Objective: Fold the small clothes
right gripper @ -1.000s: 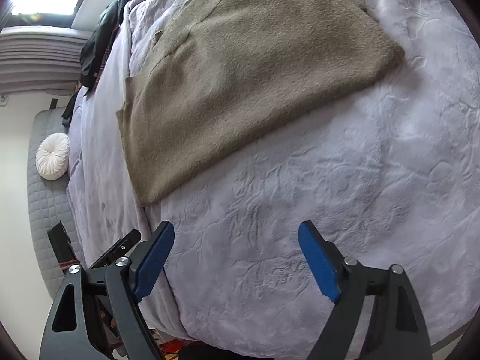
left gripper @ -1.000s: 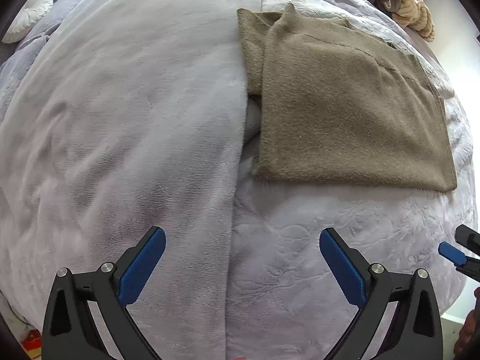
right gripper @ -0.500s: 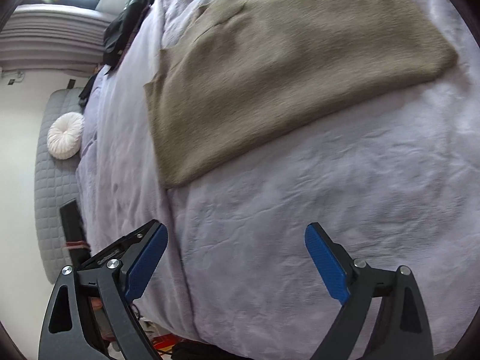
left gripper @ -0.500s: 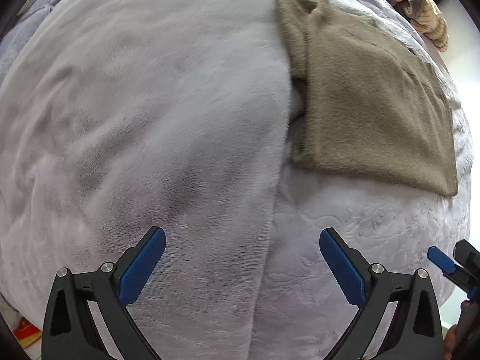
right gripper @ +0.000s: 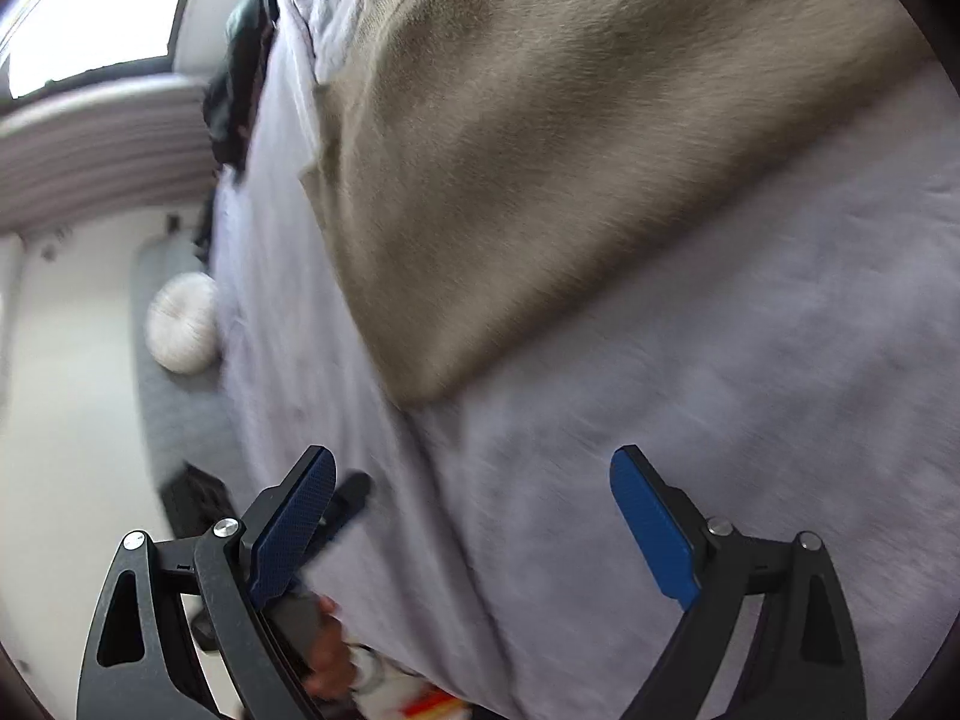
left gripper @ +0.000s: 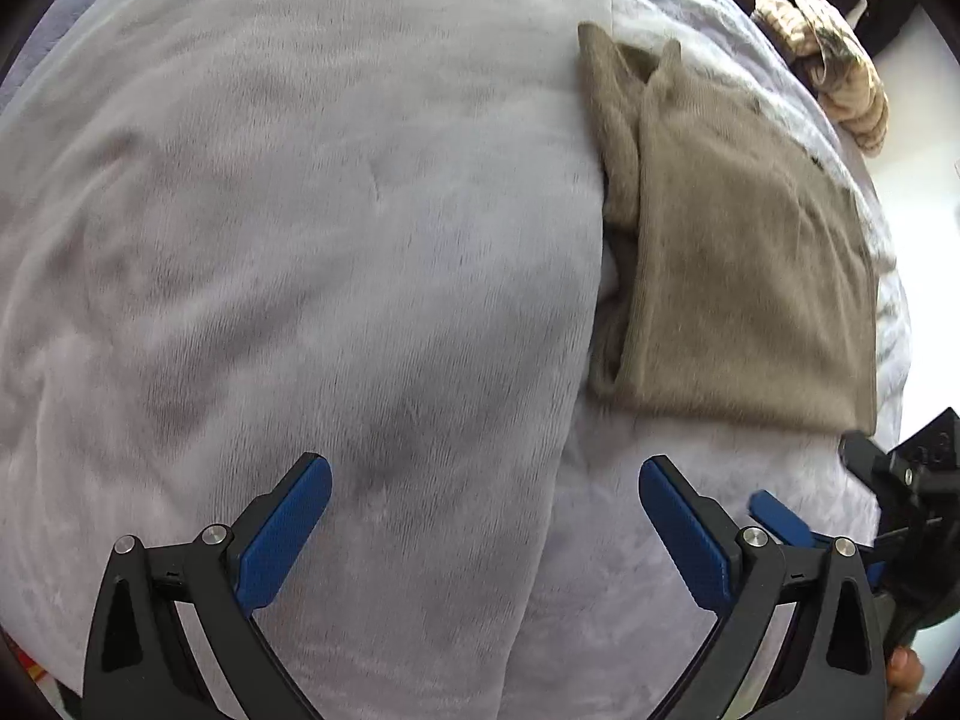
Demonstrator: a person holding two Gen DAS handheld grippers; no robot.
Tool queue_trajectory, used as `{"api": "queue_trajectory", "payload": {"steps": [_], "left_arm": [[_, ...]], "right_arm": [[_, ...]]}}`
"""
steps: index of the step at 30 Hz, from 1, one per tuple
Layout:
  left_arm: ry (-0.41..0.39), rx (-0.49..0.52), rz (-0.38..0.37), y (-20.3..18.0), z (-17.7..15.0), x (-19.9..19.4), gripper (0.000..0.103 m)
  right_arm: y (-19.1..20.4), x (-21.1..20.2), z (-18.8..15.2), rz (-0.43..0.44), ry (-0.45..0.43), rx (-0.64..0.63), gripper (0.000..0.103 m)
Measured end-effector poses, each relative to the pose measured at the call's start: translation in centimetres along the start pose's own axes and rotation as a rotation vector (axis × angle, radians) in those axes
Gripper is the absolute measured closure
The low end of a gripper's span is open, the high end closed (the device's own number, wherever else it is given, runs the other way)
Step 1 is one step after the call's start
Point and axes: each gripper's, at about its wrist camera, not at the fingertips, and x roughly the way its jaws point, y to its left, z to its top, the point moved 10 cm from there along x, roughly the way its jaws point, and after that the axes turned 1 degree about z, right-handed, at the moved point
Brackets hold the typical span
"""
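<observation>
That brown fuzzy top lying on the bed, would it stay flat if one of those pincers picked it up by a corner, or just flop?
Probably flop: the brown top drapes over the bed's curve and its layers sag at the fold. It looks light for its size. Its fuzzy nap should grip the pads rather than slip, though one pinch might catch only the upper layer.

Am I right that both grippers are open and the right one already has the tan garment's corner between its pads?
Not quite. Both are open, but the right gripper has only bedding between its pads; the tan garment lies ahead of it, untouched, as the right wrist view shows. The left gripper is open too.
</observation>
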Motion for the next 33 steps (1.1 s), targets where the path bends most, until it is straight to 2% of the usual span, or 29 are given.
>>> {"api": "queue_trajectory", "payload": {"steps": [4, 9, 12, 15, 17, 18, 19, 21, 23, 27, 30, 33], "left_arm": [[-0.027, -0.030, -0.015, 0.0, 1.8, 0.0, 0.000], [-0.031, -0.067, -0.094, -1.0, 2.9, 0.3, 0.000], [-0.035, -0.062, -0.161, -2.2, 3.8, 0.4, 0.000], [-0.049, -0.073, -0.258, -3.7, 4.9, -0.1, 0.000], [-0.047, -0.093, -0.331, -4.3, 5.6, -0.5, 0.000], [-0.043, -0.102, -0.360, -4.8, 6.1, -0.5, 0.000], [-0.037, -0.112, -0.396, -5.2, 6.6, -0.6, 0.000], [-0.035, -0.109, -0.426, -6.1, 7.2, -0.6, 0.000], [-0.021, -0.098, -0.451, -6.8, 7.5, -0.6, 0.000], [0.018, -0.103, -0.576, -9.9, 9.6, 0.4, 0.000], [0.041, -0.143, -0.648, -10.9, 11.2, 1.3, 0.000], [0.079, -0.171, -0.703, -12.7, 12.7, 2.7, 0.000]], "right_arm": [[0.8, 2.1, 2.1, 0.126, -0.029, 0.061, 0.009], [0.4, 3.5, 4.0, 0.188, -0.086, 0.112, 0.009], [1.1, 3.5, 5.0, 0.279, -0.128, 0.154, 0.008], [2.2, 3.8, 5.1, 0.385, -0.104, 0.190, 0.010], [2.3, 3.8, 5.0, 0.404, -0.089, 0.203, 0.023], [1.9, 3.7, 5.0, 0.397, -0.083, 0.215, 0.042], [1.4, 3.8, 5.0, 0.388, -0.079, 0.232, 0.066], [0.8, 3.5, 5.6, 0.388, -0.081, 0.256, 0.093], [1.6, 2.5, 6.1, 0.422, -0.085, 0.226, 0.093], [5.4, -0.8, 7.0, 0.526, -0.102, 0.104, 0.093], [6.7, -2.3, 7.5, 0.553, -0.106, 0.070, 0.093], [7.1, -2.6, 7.6, 0.536, -0.088, 0.042, 0.093]]}}
